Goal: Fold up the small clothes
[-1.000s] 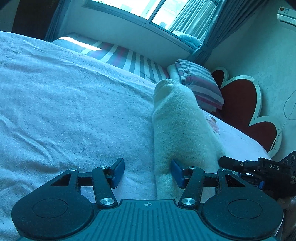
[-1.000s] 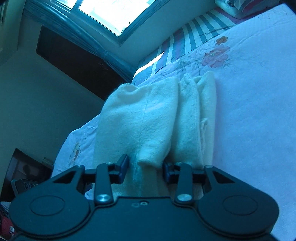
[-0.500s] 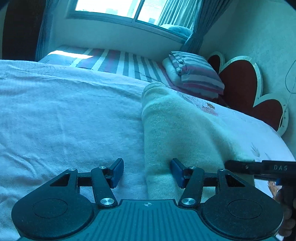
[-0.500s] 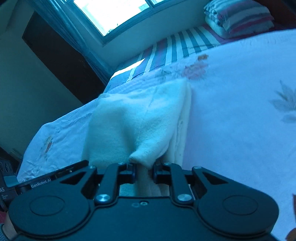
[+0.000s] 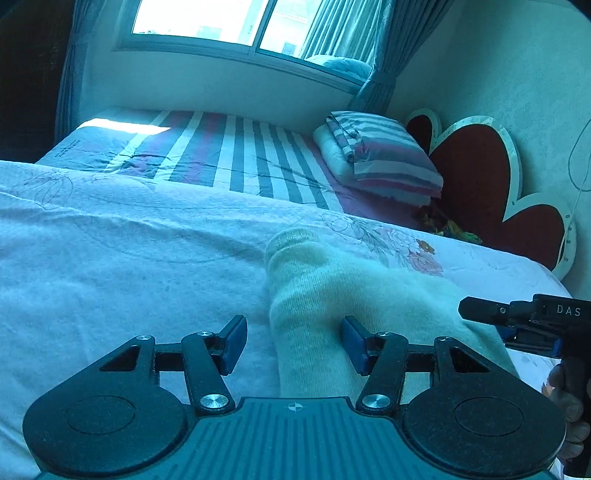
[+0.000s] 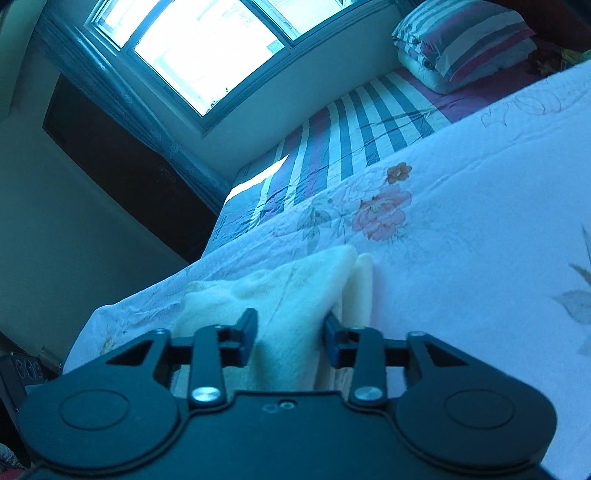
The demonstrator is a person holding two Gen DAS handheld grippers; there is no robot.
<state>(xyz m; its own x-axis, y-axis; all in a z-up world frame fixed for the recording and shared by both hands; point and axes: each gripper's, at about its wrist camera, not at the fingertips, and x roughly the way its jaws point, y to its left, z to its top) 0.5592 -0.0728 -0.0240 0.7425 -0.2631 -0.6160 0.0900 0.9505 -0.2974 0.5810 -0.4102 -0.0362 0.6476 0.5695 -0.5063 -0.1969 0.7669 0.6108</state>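
Note:
A cream knit garment (image 5: 351,295) lies folded lengthwise on the pale floral sheet (image 5: 129,277). My left gripper (image 5: 293,343) hovers open over its near left edge. The right pad sits above the cloth and the left pad (image 5: 234,341) is over bare sheet. In the right wrist view the garment (image 6: 291,306) fills the gap between the pads of my right gripper (image 6: 290,338). Those jaws are closing on a raised fold of it. From the left wrist view the right gripper (image 5: 517,317) holds the garment's right end, which humps up off the sheet.
A striped folded quilt (image 5: 384,155) sits at the head of the bed, next to a red heart-shaped headboard (image 5: 480,173). Striped bedding (image 5: 240,155) lies under the window (image 5: 207,18). A hand (image 5: 569,398) grips the right tool. Dark furniture (image 6: 122,158) stands by the far wall.
My right gripper closed onto a fold of the garment and rose, pulling that end up. The left gripper drew back and lifted slightly, still open.

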